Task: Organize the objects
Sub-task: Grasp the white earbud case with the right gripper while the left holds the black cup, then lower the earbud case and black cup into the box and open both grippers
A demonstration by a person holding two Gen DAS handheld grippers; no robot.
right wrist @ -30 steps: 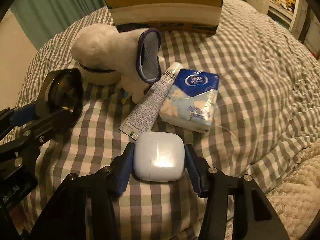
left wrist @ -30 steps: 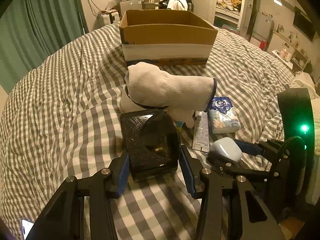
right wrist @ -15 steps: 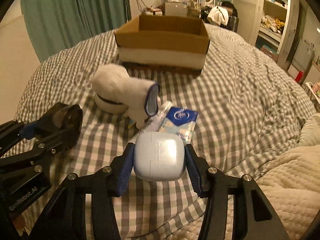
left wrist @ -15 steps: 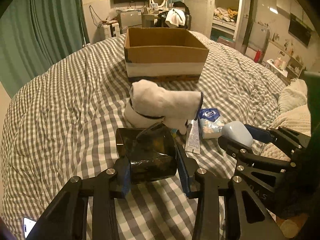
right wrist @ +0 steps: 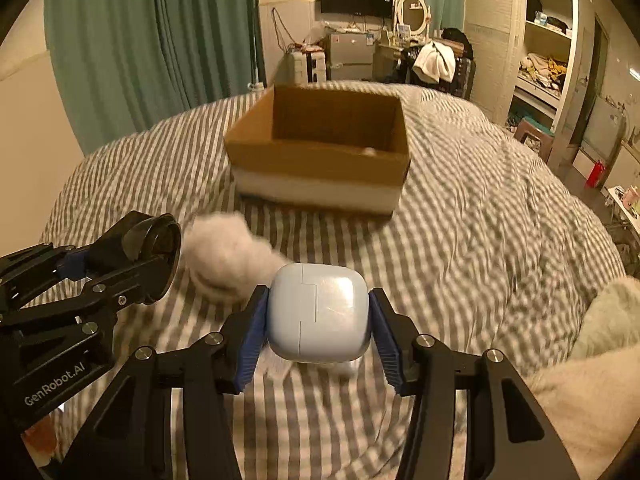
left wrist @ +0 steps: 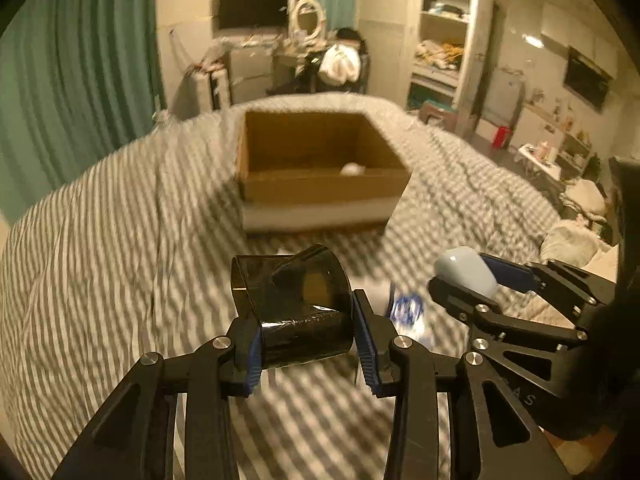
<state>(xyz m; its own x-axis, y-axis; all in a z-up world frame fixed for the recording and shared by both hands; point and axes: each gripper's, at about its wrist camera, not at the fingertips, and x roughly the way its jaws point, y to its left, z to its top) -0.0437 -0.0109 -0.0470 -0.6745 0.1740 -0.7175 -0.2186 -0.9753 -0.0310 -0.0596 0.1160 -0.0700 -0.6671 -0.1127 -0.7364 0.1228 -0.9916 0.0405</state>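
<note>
The left tool (left wrist: 306,338) grips a dark, glossy case (left wrist: 296,312) between its blue pads; its jaws have just been closing on it, and the case is lifted clear of the checked bed cover (left wrist: 112,264). The right tool (right wrist: 318,332) is clamped on a pale blue rounded case (right wrist: 318,314), pads pressing on both its sides, also held above the cover. Both tools point toward an open cardboard box (right wrist: 320,160) standing farther off on the bed; something small and white (left wrist: 352,168) lies inside near its front wall. Below the tools, blurred, a white sock bundle (right wrist: 228,256) lies on the cover between them, and a blue-and-white packet (left wrist: 406,312) shows just right of the dark case. Green curtains (right wrist: 140,40) hang on the left.
</note>
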